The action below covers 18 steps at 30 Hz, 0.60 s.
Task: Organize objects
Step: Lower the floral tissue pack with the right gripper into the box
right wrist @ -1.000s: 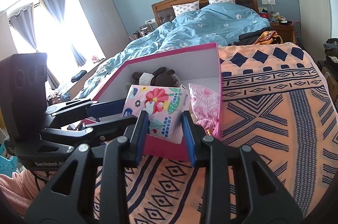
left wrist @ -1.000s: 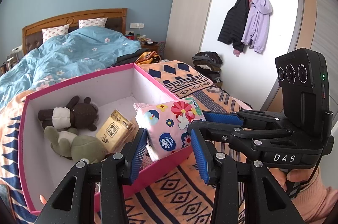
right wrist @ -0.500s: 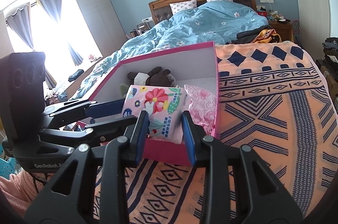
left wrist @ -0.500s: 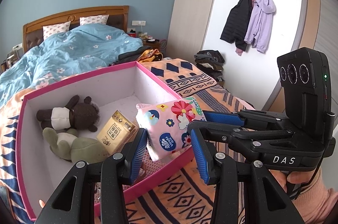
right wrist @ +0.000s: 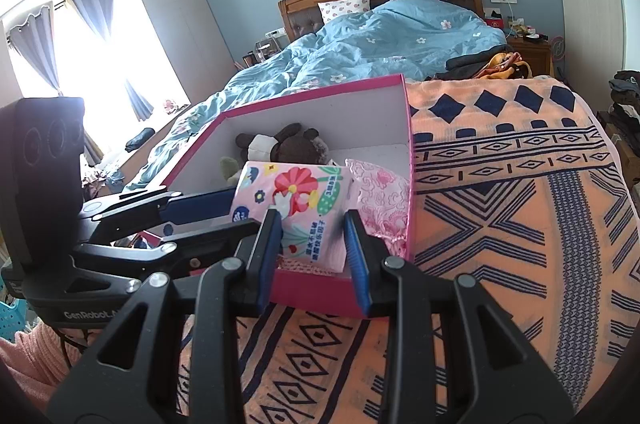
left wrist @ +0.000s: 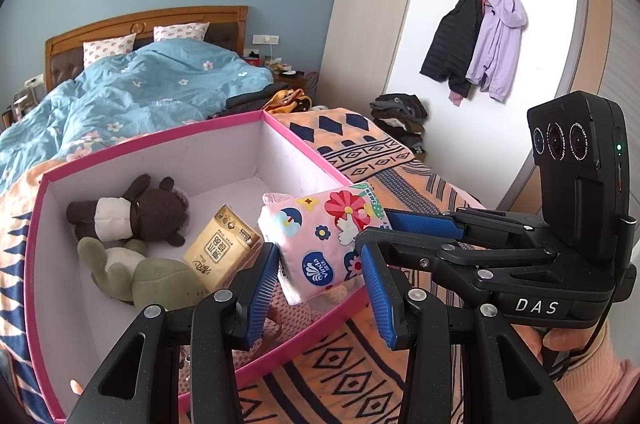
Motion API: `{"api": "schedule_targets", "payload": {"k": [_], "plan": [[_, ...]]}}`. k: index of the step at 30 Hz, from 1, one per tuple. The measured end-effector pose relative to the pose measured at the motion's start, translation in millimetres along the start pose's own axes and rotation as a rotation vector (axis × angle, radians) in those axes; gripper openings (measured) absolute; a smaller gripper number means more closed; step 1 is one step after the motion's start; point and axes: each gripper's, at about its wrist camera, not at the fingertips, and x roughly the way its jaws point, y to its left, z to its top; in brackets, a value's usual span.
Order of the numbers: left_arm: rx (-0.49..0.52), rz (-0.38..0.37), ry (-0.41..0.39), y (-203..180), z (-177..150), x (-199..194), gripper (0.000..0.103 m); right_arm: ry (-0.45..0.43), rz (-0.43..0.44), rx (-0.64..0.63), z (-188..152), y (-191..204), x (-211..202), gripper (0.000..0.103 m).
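One tissue pack (right wrist: 298,212), right gripper (right wrist: 310,248) clamping

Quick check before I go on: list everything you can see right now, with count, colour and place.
box: 1, pink outside, white inside, on the bedspread
tissue pack: 1, pink floral, over the box's near corner, between the right fingers
plush toys: 2, brown and green, lying in the box
gold packet: 1, in the box beside the plush toys
pink pouch: 1, in the box at its right wall
bedspread: 1, orange with navy pattern
duvet: 1, blue
jackets: 2, black and lilac, on wall hooks
left gripper: open, at the pack
right gripper: shut on the pack
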Motion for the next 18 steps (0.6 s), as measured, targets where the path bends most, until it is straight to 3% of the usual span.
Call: {"api": "schedule_targets", "payload": {"k": [18], "plan": [[-0.026, 0.000, 0.011, 7.8, -1.3, 3.7, 0.043, 0.016, -0.014, -0.004, 0.8, 2.8, 7.9, 0.035]]}}
